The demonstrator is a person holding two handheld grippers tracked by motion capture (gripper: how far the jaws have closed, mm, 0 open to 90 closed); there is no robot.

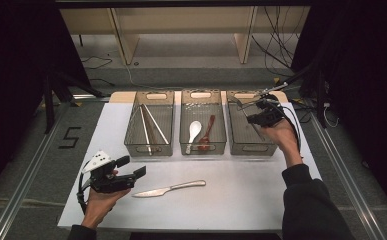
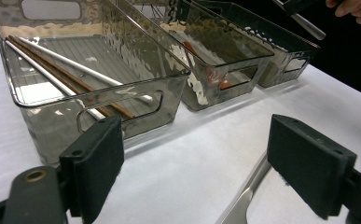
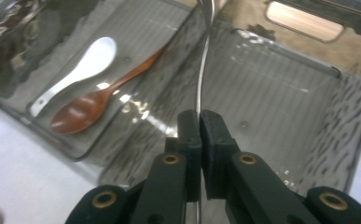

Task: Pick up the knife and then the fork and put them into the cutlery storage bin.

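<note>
Sorting of the cutlery is looking a good way along: two pairs of chopsticks (image 1: 148, 126) are lying in the left bin (image 1: 150, 95), and a white spoon (image 1: 193, 133) and a reddish-brown wooden spoon (image 1: 207, 133) are lying side by side in the middle bin (image 1: 203, 94). You are holding your right gripper (image 1: 262, 114) over the right bin (image 1: 253, 148), its jaws clenched on the thin metal handle of a utensil (image 3: 202, 79); from the right gripper view the handle is running up between the pads and away over the bin's floor, but its far end is cut off, so you cannot tell whether it is a fork or a spoon. That bin is looking bare inside, so this piece is not yet set down. Your left gripper (image 1: 132, 172) is hovering low over the tabletop (image 1: 241, 195) with its jaws released and spread wide, holding nothing, and the table knife (image 1: 169, 189) is lying flat on the tabletop just beside it, untouched. What is left, by the look of it, is lowering the metal piece into the right bin and then taking up the knife.
</note>
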